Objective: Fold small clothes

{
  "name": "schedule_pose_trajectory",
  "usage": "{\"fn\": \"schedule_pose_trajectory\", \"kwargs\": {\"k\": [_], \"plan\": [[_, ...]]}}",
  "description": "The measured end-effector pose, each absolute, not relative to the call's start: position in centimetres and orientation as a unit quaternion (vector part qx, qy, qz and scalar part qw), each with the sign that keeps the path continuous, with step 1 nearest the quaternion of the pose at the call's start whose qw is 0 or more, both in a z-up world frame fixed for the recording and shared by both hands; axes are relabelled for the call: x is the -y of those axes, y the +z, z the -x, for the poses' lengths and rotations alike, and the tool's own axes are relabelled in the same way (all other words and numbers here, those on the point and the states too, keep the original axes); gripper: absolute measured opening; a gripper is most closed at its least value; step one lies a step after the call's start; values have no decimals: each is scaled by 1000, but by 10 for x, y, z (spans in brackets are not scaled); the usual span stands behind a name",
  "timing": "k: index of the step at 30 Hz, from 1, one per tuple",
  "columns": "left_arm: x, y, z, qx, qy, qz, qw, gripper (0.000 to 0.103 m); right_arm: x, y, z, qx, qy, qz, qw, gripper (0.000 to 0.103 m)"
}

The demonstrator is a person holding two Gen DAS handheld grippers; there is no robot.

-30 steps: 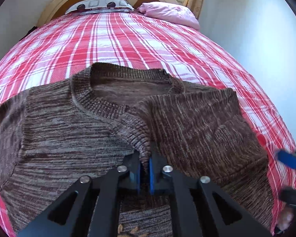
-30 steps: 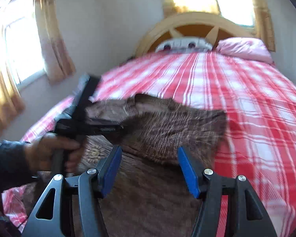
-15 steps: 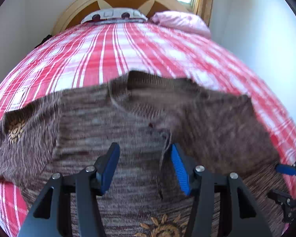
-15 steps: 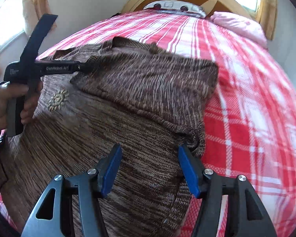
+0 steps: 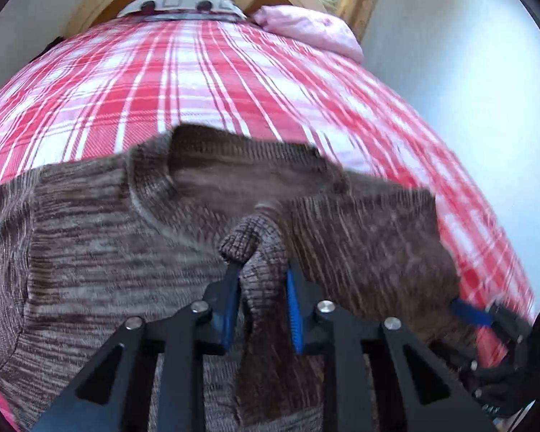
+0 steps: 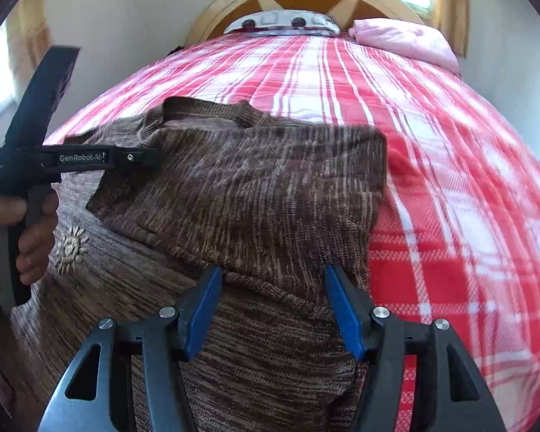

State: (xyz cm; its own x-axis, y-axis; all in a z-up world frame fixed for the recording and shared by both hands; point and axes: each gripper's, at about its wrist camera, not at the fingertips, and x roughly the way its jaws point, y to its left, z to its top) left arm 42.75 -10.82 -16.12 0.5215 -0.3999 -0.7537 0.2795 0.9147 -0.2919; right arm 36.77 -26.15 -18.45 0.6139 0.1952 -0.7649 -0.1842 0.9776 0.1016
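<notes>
Left wrist view: my left gripper [image 5: 262,288] is clamped on a bunched ribbed cuff [image 5: 250,239] of the brown sweater [image 5: 72,252], which lies across the near part of the bed [image 5: 198,82].
Left wrist risk: I think the thick knit could slip from the pads, since the bite looks shallow, though blur hides it.
Right wrist view: my right gripper [image 6: 271,304] hangs with jaws apart, holding nothing, over the folded sleeve [image 6: 255,194] near the bed's right edge.
Right wrist risk: pulling unevenly could drag the fold open.
</notes>
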Motion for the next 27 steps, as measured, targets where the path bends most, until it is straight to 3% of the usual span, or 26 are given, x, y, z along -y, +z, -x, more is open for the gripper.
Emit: {"fn": "schedule_pose_trajectory", "kwargs": {"k": [1,4,7,12,15,20,27], "plan": [[105,-158,-429,-437,-191,73,876,28,263,-185,-367,-425,105,-9,899,61],[94,-152,-435,-415,-97,36,904,55,258,-192,-366,-421,100,7,902,62],[90,-159,-434,-430,-51,-7,901,55,246,-192,-364,-420,94,40,902,70],[93,-157,-407,-419,-62,-14,906,56,251,-193,-365,-420,104,26,901,74],[99,-160,-388,-424,-85,-17,902,70,257,-192,-367,-427,111,5,897,74],[119,-170,-363,-424,-85,-89,897,72,260,-193,-365,-439,106,2,892,74],[94,-166,-347,-425,-96,-65,898,80,273,-185,-349,-428,95,-15,899,74]]}}
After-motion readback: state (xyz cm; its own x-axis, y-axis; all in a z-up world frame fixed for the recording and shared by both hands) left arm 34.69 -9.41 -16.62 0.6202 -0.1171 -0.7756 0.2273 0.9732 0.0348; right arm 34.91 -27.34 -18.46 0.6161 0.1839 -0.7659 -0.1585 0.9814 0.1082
